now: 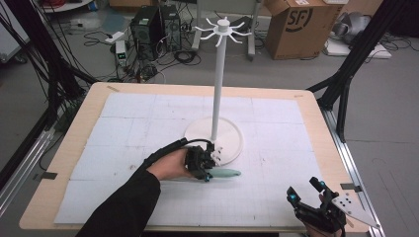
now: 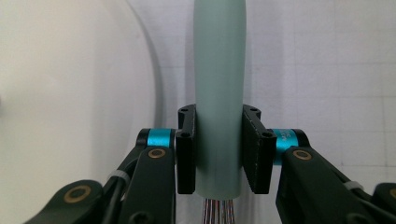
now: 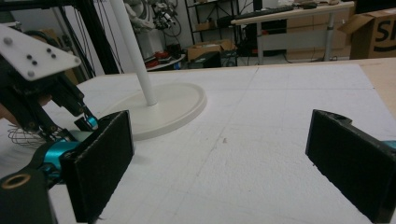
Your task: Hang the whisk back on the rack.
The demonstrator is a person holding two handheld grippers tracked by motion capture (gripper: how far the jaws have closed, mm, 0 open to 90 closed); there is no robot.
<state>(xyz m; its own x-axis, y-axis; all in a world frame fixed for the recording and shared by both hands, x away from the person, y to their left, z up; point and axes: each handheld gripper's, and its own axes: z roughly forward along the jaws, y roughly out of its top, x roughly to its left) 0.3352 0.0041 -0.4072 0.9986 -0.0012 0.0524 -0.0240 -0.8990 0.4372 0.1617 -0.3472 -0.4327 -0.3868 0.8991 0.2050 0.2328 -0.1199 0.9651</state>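
Left tool (image 1: 206,170) pinching the pale green handle (image 2: 219,93) of a whisk, low over the white mat (image 1: 148,123) just beside the round base of the white stand (image 1: 215,136). Right tool (image 1: 307,191) spread wide, holding nothing, near the desk's (image 1: 316,113) front right corner.

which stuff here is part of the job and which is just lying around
In use: left gripper shut on the pale green handle; white hook stand beside it.
Lying about: cardboard box, computer towers, floor cables; right gripper open, idle.
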